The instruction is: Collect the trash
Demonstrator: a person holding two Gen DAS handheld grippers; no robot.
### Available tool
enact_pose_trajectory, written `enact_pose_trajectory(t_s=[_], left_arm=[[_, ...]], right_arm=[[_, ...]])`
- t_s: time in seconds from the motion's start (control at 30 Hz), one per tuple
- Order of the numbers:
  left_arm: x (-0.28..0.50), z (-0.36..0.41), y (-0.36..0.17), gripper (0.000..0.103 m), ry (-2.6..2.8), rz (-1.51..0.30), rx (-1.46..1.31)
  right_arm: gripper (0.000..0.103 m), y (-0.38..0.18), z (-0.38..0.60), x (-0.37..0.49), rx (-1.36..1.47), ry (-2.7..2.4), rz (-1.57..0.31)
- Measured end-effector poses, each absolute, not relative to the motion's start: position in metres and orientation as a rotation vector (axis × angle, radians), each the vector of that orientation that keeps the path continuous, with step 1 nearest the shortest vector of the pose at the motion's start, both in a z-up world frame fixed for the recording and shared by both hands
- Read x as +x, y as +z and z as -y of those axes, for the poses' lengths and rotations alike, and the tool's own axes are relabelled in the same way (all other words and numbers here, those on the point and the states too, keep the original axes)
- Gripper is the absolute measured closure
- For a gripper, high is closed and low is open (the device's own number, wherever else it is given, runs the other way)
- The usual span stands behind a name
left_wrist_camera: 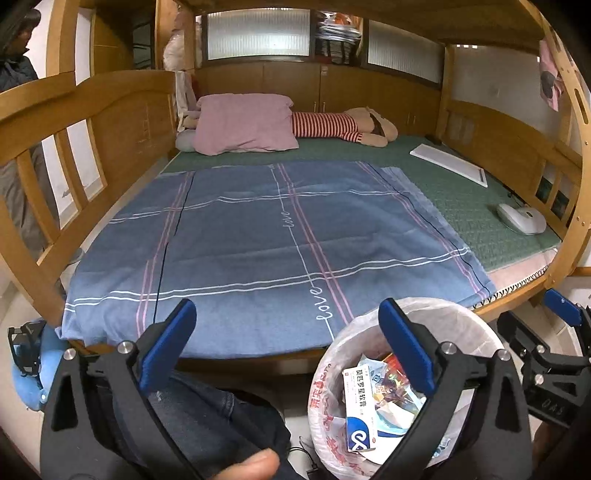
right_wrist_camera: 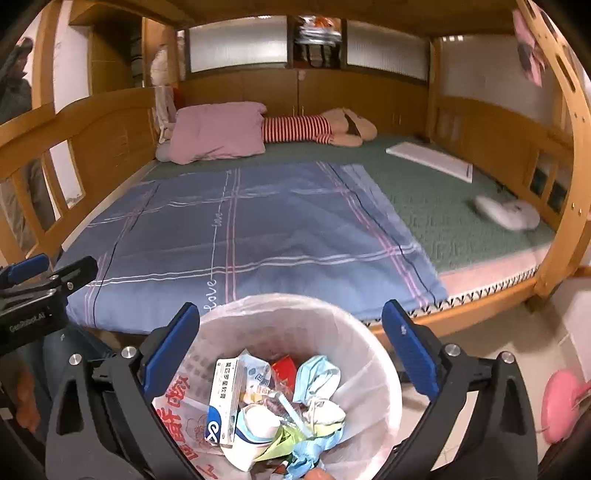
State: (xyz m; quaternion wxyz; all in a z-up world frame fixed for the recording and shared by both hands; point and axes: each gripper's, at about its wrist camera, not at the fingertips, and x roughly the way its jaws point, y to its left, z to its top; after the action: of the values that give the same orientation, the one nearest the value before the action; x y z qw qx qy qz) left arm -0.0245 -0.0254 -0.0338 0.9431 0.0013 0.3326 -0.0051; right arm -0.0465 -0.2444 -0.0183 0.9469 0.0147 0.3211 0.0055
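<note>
Both grippers' fingers gape wide, empty, above the bin

Wooden bunk bed, frosted windows

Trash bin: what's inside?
The trash bin has a white bag liner holding a blue-and-white medicine box, crumpled blue paper, red wrapper, other scraps. Anything beneath this pile is hidden.

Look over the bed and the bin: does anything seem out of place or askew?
A white keyboard and mouse lie on the green mat by the right rail, odd for a bed. The bin holds its trash; nothing spilled.
</note>
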Motion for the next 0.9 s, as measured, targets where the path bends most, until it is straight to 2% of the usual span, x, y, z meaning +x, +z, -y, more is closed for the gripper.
enact_pose_trajectory(t_s=[0.9], left_arm=[[-0.026, 0.028, -0.033, 0.003, -0.022, -0.688, 0.009]], right_arm=[[0.004, -0.018, 0.229, -0.031, 0.018, 0.021, -0.674]])
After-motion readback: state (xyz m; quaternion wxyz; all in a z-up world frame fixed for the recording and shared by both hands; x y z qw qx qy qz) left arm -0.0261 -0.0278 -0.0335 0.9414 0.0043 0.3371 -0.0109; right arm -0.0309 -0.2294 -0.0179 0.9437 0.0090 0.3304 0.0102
